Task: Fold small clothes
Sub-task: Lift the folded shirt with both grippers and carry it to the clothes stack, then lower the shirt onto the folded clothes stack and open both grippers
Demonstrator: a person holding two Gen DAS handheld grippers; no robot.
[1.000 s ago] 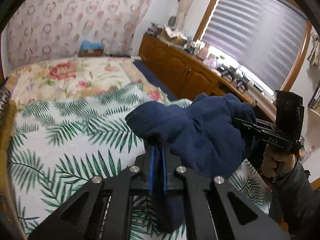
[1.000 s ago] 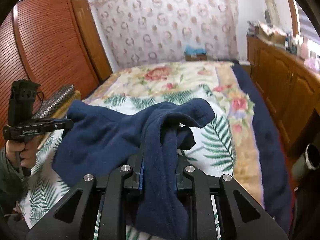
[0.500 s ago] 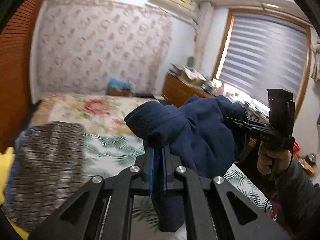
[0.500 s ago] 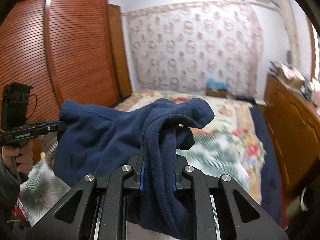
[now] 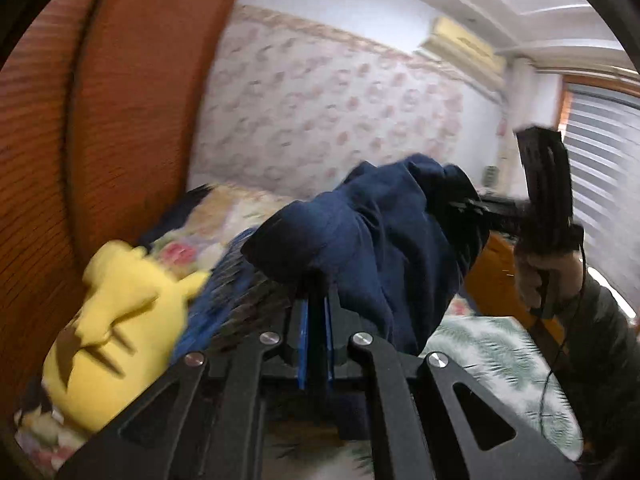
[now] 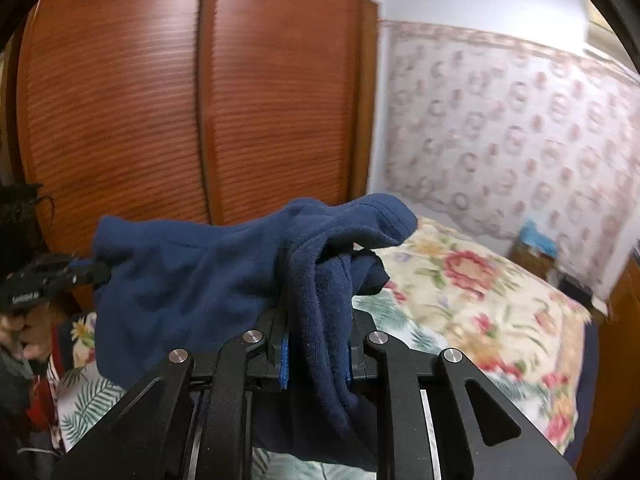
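A small navy fleece garment (image 5: pixel 380 248) hangs in the air between both grippers, above the bed. My left gripper (image 5: pixel 316 320) is shut on one edge of it. My right gripper (image 6: pixel 316 344) is shut on a bunched edge of the same garment (image 6: pixel 208 268). In the left wrist view the right gripper (image 5: pixel 472 208) shows at the garment's far side. In the right wrist view the left gripper (image 6: pixel 92 270) shows at the garment's left corner. The garment sags between the two.
A yellow plush toy (image 5: pixel 116 332) lies at the left beside a dark striped blanket (image 5: pixel 236 280). The bed carries a floral cover (image 6: pixel 480 280) and a palm-leaf sheet (image 5: pixel 492 348). A slatted wooden wardrobe (image 6: pixel 200 100) stands to the left.
Both grippers have swung left and tilted up with the garment held taut. The wardrobe and plush toy have come into view and the window side has dropped out.
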